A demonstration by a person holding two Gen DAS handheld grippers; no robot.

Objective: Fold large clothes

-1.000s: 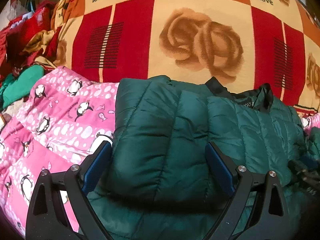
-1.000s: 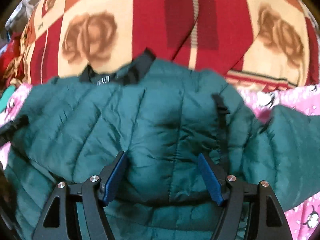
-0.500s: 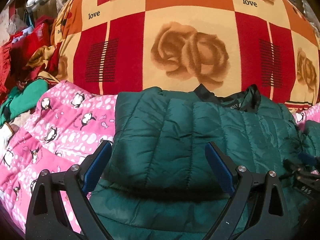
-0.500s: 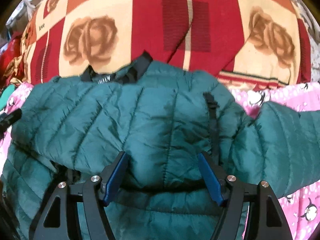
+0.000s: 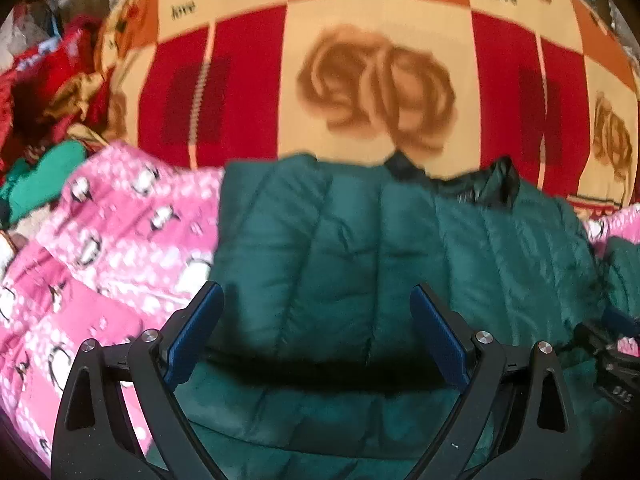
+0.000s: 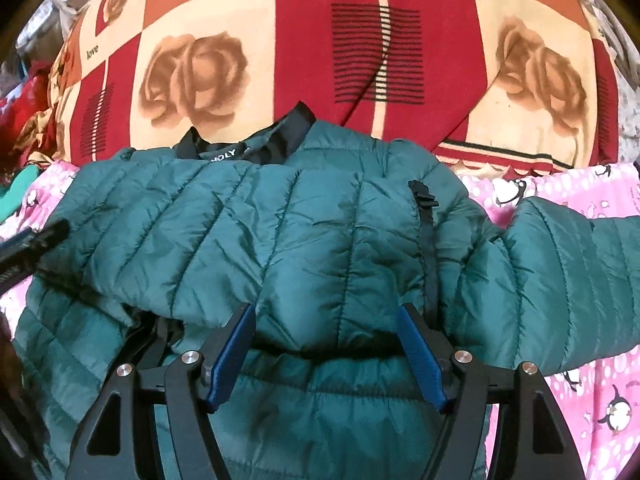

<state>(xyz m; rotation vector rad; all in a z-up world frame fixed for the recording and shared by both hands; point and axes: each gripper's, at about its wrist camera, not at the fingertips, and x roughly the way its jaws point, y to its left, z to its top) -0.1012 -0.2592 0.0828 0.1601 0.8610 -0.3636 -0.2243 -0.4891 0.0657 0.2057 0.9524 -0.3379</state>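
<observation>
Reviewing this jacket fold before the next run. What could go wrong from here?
1. The puffy jacket may spring open; neither the left gripper nor the right gripper clamps it.
2. The right sleeve is still spread over the pink sheet, unfolded.
3. The zipper strap could snag a finger.

From my left wrist view everything is smeared; the jacket (image 5: 340, 248) quilting barely reads. Its lower hem runs off the bottom edge, behind my gripper arms. The collar label (image 6: 226, 155) above reads only partly ("HOLY", maybe).
</observation>
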